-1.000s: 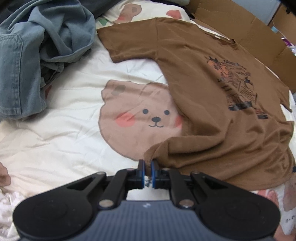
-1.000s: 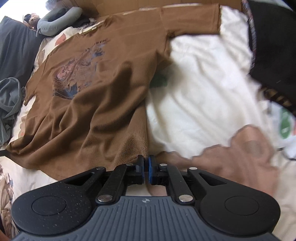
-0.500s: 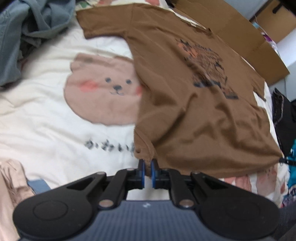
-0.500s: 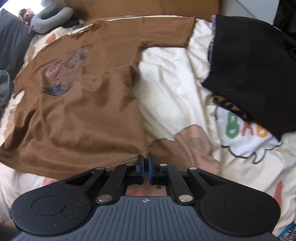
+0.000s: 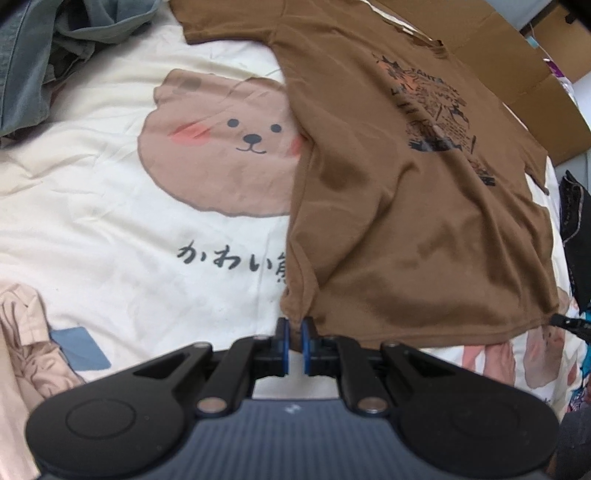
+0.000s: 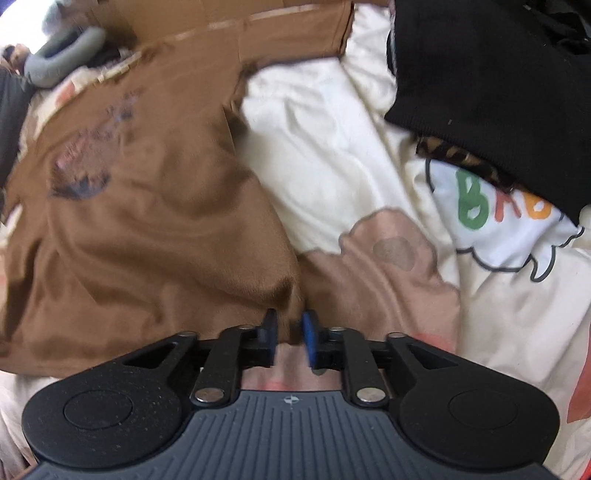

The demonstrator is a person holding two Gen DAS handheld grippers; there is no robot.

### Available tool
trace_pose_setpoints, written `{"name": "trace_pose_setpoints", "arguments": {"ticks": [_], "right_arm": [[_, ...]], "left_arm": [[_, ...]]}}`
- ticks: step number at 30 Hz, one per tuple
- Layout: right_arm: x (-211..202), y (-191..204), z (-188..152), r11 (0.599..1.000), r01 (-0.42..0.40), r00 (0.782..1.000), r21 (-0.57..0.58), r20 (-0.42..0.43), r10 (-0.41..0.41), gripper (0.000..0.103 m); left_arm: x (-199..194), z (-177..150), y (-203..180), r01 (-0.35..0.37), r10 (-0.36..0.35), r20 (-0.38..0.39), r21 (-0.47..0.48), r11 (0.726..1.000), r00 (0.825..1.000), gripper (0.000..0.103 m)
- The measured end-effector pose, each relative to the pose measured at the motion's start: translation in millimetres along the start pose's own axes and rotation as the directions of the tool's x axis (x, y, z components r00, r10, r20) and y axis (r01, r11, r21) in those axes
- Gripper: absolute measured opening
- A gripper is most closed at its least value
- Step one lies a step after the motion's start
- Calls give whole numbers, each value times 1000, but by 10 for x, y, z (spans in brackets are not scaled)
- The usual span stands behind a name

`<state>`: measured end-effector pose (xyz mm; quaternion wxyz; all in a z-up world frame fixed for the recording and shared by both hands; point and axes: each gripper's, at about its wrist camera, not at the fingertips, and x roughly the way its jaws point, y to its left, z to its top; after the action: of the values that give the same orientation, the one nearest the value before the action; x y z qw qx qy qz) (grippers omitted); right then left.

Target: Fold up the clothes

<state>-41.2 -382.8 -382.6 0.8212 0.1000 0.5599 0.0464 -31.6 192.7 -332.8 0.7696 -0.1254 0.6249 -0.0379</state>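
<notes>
The left gripper (image 5: pixel 294 325) has its blue pads drawn in narrow and pinched on the near left corner of the brown T-shirt (image 5: pixel 406 206), right at the hem. The right gripper (image 6: pixel 290 325) has just been opening its jaws; they now stand a little apart with the near right corner of the T-shirt (image 6: pixel 140 221) lying between them, and the pads no longer press the cloth.

The T-shirt lies spread flat, front up, on a cream bed cover (image 5: pixel 92 206), its hem towards the near edge and its neck at the far end. A dark print (image 5: pixel 432 107) sits on the chest. One short sleeve (image 5: pixel 221 18) reaches out to the far left; in the right wrist view the other sleeve (image 6: pixel 295 33) reaches out to the far right.

Just left of the shirt the cover shows a bear face (image 5: pixel 229 144), its right edge tucked under the cloth, with a line of dark writing (image 5: pixel 225 258) nearer. At the far left is a heap of blue denim (image 5: pixel 44 55). Near left lies a pale pink garment (image 5: pixel 18 350). Beyond the shirt's far edge runs flat cardboard (image 5: pixel 517 55). On the right a black garment (image 6: pixel 498 81) rests on the cover, well apart from the shirt, with coloured letters (image 6: pixel 476 203) printed on the cover just below it
</notes>
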Motion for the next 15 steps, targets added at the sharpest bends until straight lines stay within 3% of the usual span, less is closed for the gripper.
{"name": "trace_pose_setpoints", "arguments": {"ticks": [3, 6, 9, 15], "right_arm": [[-124, -86, 34, 999, -14, 998, 29, 55, 13, 18], [-189, -173, 70, 998, 19, 995, 61, 97, -25, 18], [-84, -225, 81, 996, 56, 994, 70, 91, -62, 18], [77, -110, 50, 998, 34, 996, 55, 85, -39, 18]], "left_arm": [[-16, 14, -9, -7, 7, 0, 7, 1000, 1000, 7], [-29, 25, -2, -17, 17, 0, 11, 1000, 1000, 7], [-40, 31, 16, -26, 26, 0, 10, 1000, 1000, 7], [-82, 30, 31, -40, 40, 5, 12, 999, 999, 7]]}}
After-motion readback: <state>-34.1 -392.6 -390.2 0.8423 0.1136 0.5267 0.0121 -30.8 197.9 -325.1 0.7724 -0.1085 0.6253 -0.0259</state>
